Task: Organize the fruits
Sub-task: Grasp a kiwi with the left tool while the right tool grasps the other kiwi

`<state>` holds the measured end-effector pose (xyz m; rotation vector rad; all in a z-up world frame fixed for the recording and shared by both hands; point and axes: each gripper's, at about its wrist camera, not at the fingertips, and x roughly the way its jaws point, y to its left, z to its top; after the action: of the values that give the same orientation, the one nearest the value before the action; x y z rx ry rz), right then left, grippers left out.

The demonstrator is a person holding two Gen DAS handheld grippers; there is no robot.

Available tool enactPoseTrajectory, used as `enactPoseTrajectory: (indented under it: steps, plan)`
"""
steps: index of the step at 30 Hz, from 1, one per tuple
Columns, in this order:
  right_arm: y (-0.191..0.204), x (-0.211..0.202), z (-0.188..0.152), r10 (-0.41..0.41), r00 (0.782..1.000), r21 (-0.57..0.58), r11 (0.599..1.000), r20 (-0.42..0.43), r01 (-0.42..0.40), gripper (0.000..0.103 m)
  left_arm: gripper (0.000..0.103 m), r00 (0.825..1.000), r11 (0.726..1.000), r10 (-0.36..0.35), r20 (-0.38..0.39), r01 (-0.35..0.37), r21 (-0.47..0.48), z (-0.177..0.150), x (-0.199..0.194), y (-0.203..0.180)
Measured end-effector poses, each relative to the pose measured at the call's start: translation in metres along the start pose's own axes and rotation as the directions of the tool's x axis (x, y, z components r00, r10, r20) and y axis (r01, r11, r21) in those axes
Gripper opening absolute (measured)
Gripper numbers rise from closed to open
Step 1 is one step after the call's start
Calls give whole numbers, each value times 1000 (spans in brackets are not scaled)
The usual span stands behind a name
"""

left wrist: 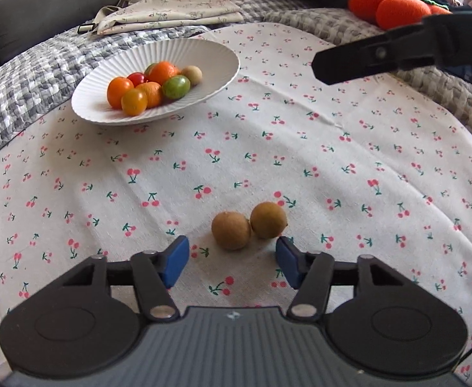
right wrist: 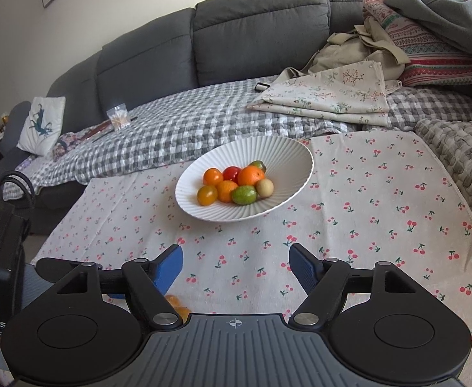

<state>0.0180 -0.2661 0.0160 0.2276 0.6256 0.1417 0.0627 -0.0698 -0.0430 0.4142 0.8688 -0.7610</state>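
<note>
A white ribbed bowl (left wrist: 113, 74) (right wrist: 287, 151) stands on the cherry-print cloth and holds several small fruits: orange, red, green and tan ones. Two brown round fruits (left wrist: 231, 230) (left wrist: 268, 220) lie touching each other on the cloth just ahead of my left gripper (left wrist: 232, 259), which is open and empty, its blue pads on either side below them. My right gripper (right wrist: 236, 266) is open and empty above bare cloth, well short of the bowl. An orange fruit (right wrist: 178, 304) shows partly under its left finger. The right gripper's black finger (left wrist: 374, 56) shows at the upper right of the left wrist view.
The cherry-print cloth (right wrist: 381, 200) covers a surface against a grey sofa (right wrist: 255, 29). A checked blanket (right wrist: 178, 129), folded floral fabric (right wrist: 329, 96) and a striped pillow (right wrist: 429, 54) lie behind. Orange plush shapes (left wrist: 390, 6) sit at the far right.
</note>
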Motion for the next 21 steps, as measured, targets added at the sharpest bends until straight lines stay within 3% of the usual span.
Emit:
enactPoseTrajectory:
  steps: [8, 14, 21]
  plan:
    - [1, 3, -1, 5, 1000, -3, 1000, -10, -5, 74, 25, 1000, 1000, -14, 17, 13, 10, 4, 2, -4]
    - [2, 6, -2, 11, 1000, -8, 1000, -19, -11, 74, 24, 1000, 1000, 3, 16, -3, -4, 5, 0, -1]
    - [4, 25, -11, 25, 996, -9, 1000, -86, -26, 74, 24, 991, 983, 128, 28, -123, -136, 10, -18, 33]
